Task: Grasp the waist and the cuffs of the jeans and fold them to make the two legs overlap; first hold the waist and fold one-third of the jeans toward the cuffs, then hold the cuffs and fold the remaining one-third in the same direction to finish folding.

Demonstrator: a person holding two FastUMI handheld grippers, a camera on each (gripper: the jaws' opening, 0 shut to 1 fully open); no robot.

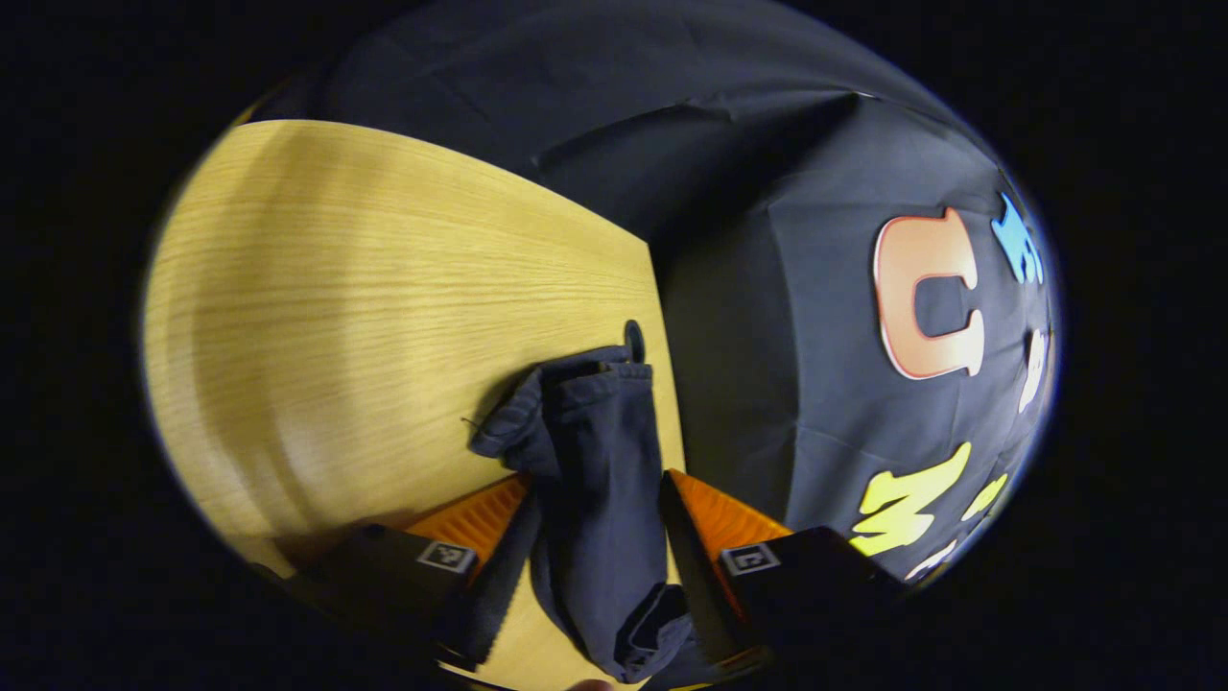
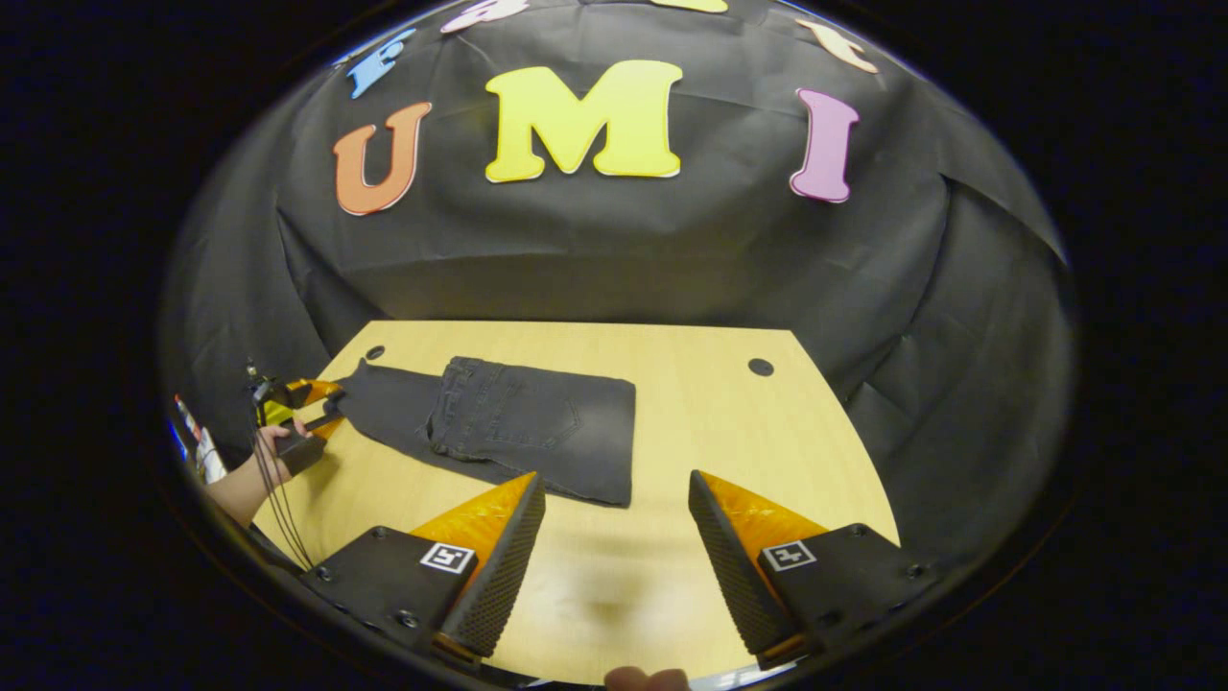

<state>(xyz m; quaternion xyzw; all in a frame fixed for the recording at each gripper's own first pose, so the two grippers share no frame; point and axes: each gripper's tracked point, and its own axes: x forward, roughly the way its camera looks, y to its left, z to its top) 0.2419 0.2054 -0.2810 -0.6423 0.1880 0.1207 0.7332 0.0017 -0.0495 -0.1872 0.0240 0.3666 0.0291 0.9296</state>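
While its fingers stand apart with dark cuff cloth lying loose between them, the left gripper (image 1: 597,537) sits at the table's (image 1: 384,317) edge. From there the jeans (image 2: 518,422) stretch lengthwise across the wooden top, waist section folded over the legs, cuffs (image 1: 576,403) pointing toward that gripper. Nearer, the right gripper (image 2: 614,537) hovers with fingers spread, holding nothing.

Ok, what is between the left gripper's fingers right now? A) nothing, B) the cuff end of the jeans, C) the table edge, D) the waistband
B: in the left gripper view the cuff end of the jeans lies between the left gripper fingers, which are not closed on it.
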